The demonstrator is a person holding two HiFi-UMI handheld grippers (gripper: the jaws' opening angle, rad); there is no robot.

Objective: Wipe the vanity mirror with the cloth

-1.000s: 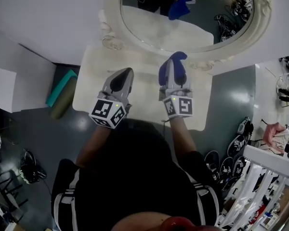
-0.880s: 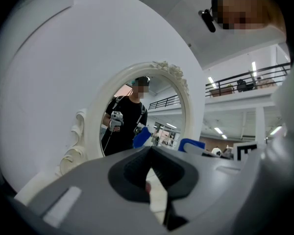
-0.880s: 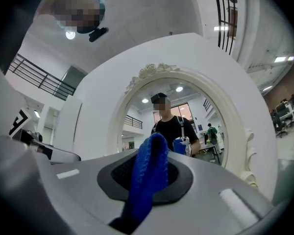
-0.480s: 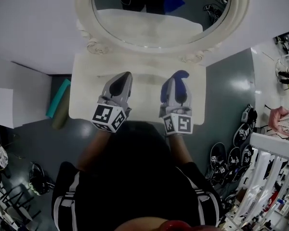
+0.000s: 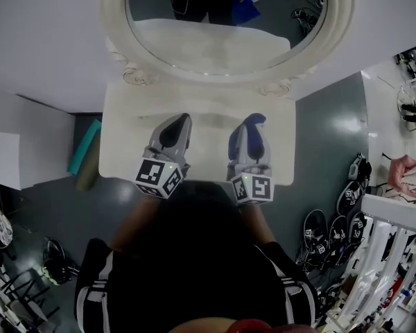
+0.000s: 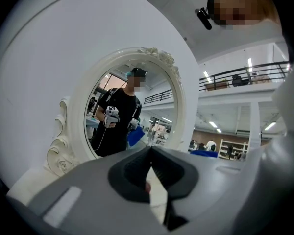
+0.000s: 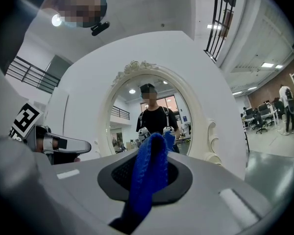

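The vanity mirror is an oval glass in an ornate white frame. It stands upright at the rear edge of a white table and against a white wall. Both grippers are positioned side by side above the table top, in front of the mirror, with jaws pointing toward the glass. Left gripper: in the left gripper view the two jaws meet at their tips, with nothing clamped between them; only a narrow slit of table top shows behind the tips. Right gripper: in the right gripper view the jaws are closed on the cloth, a blue knitted fabric. The cloth stands up between the dark jaw pads, and a rounded fold projects past the jaw tips. In the head view the cloth lies over the table top, near the base of the mirror frame but apart from the glass. The glass reflects the person holding both grippers and the blue cloth. The left gripper also shows at the left edge of the right gripper view, level with the right gripper. A teal object lies on the grey floor beside the left end of the table.
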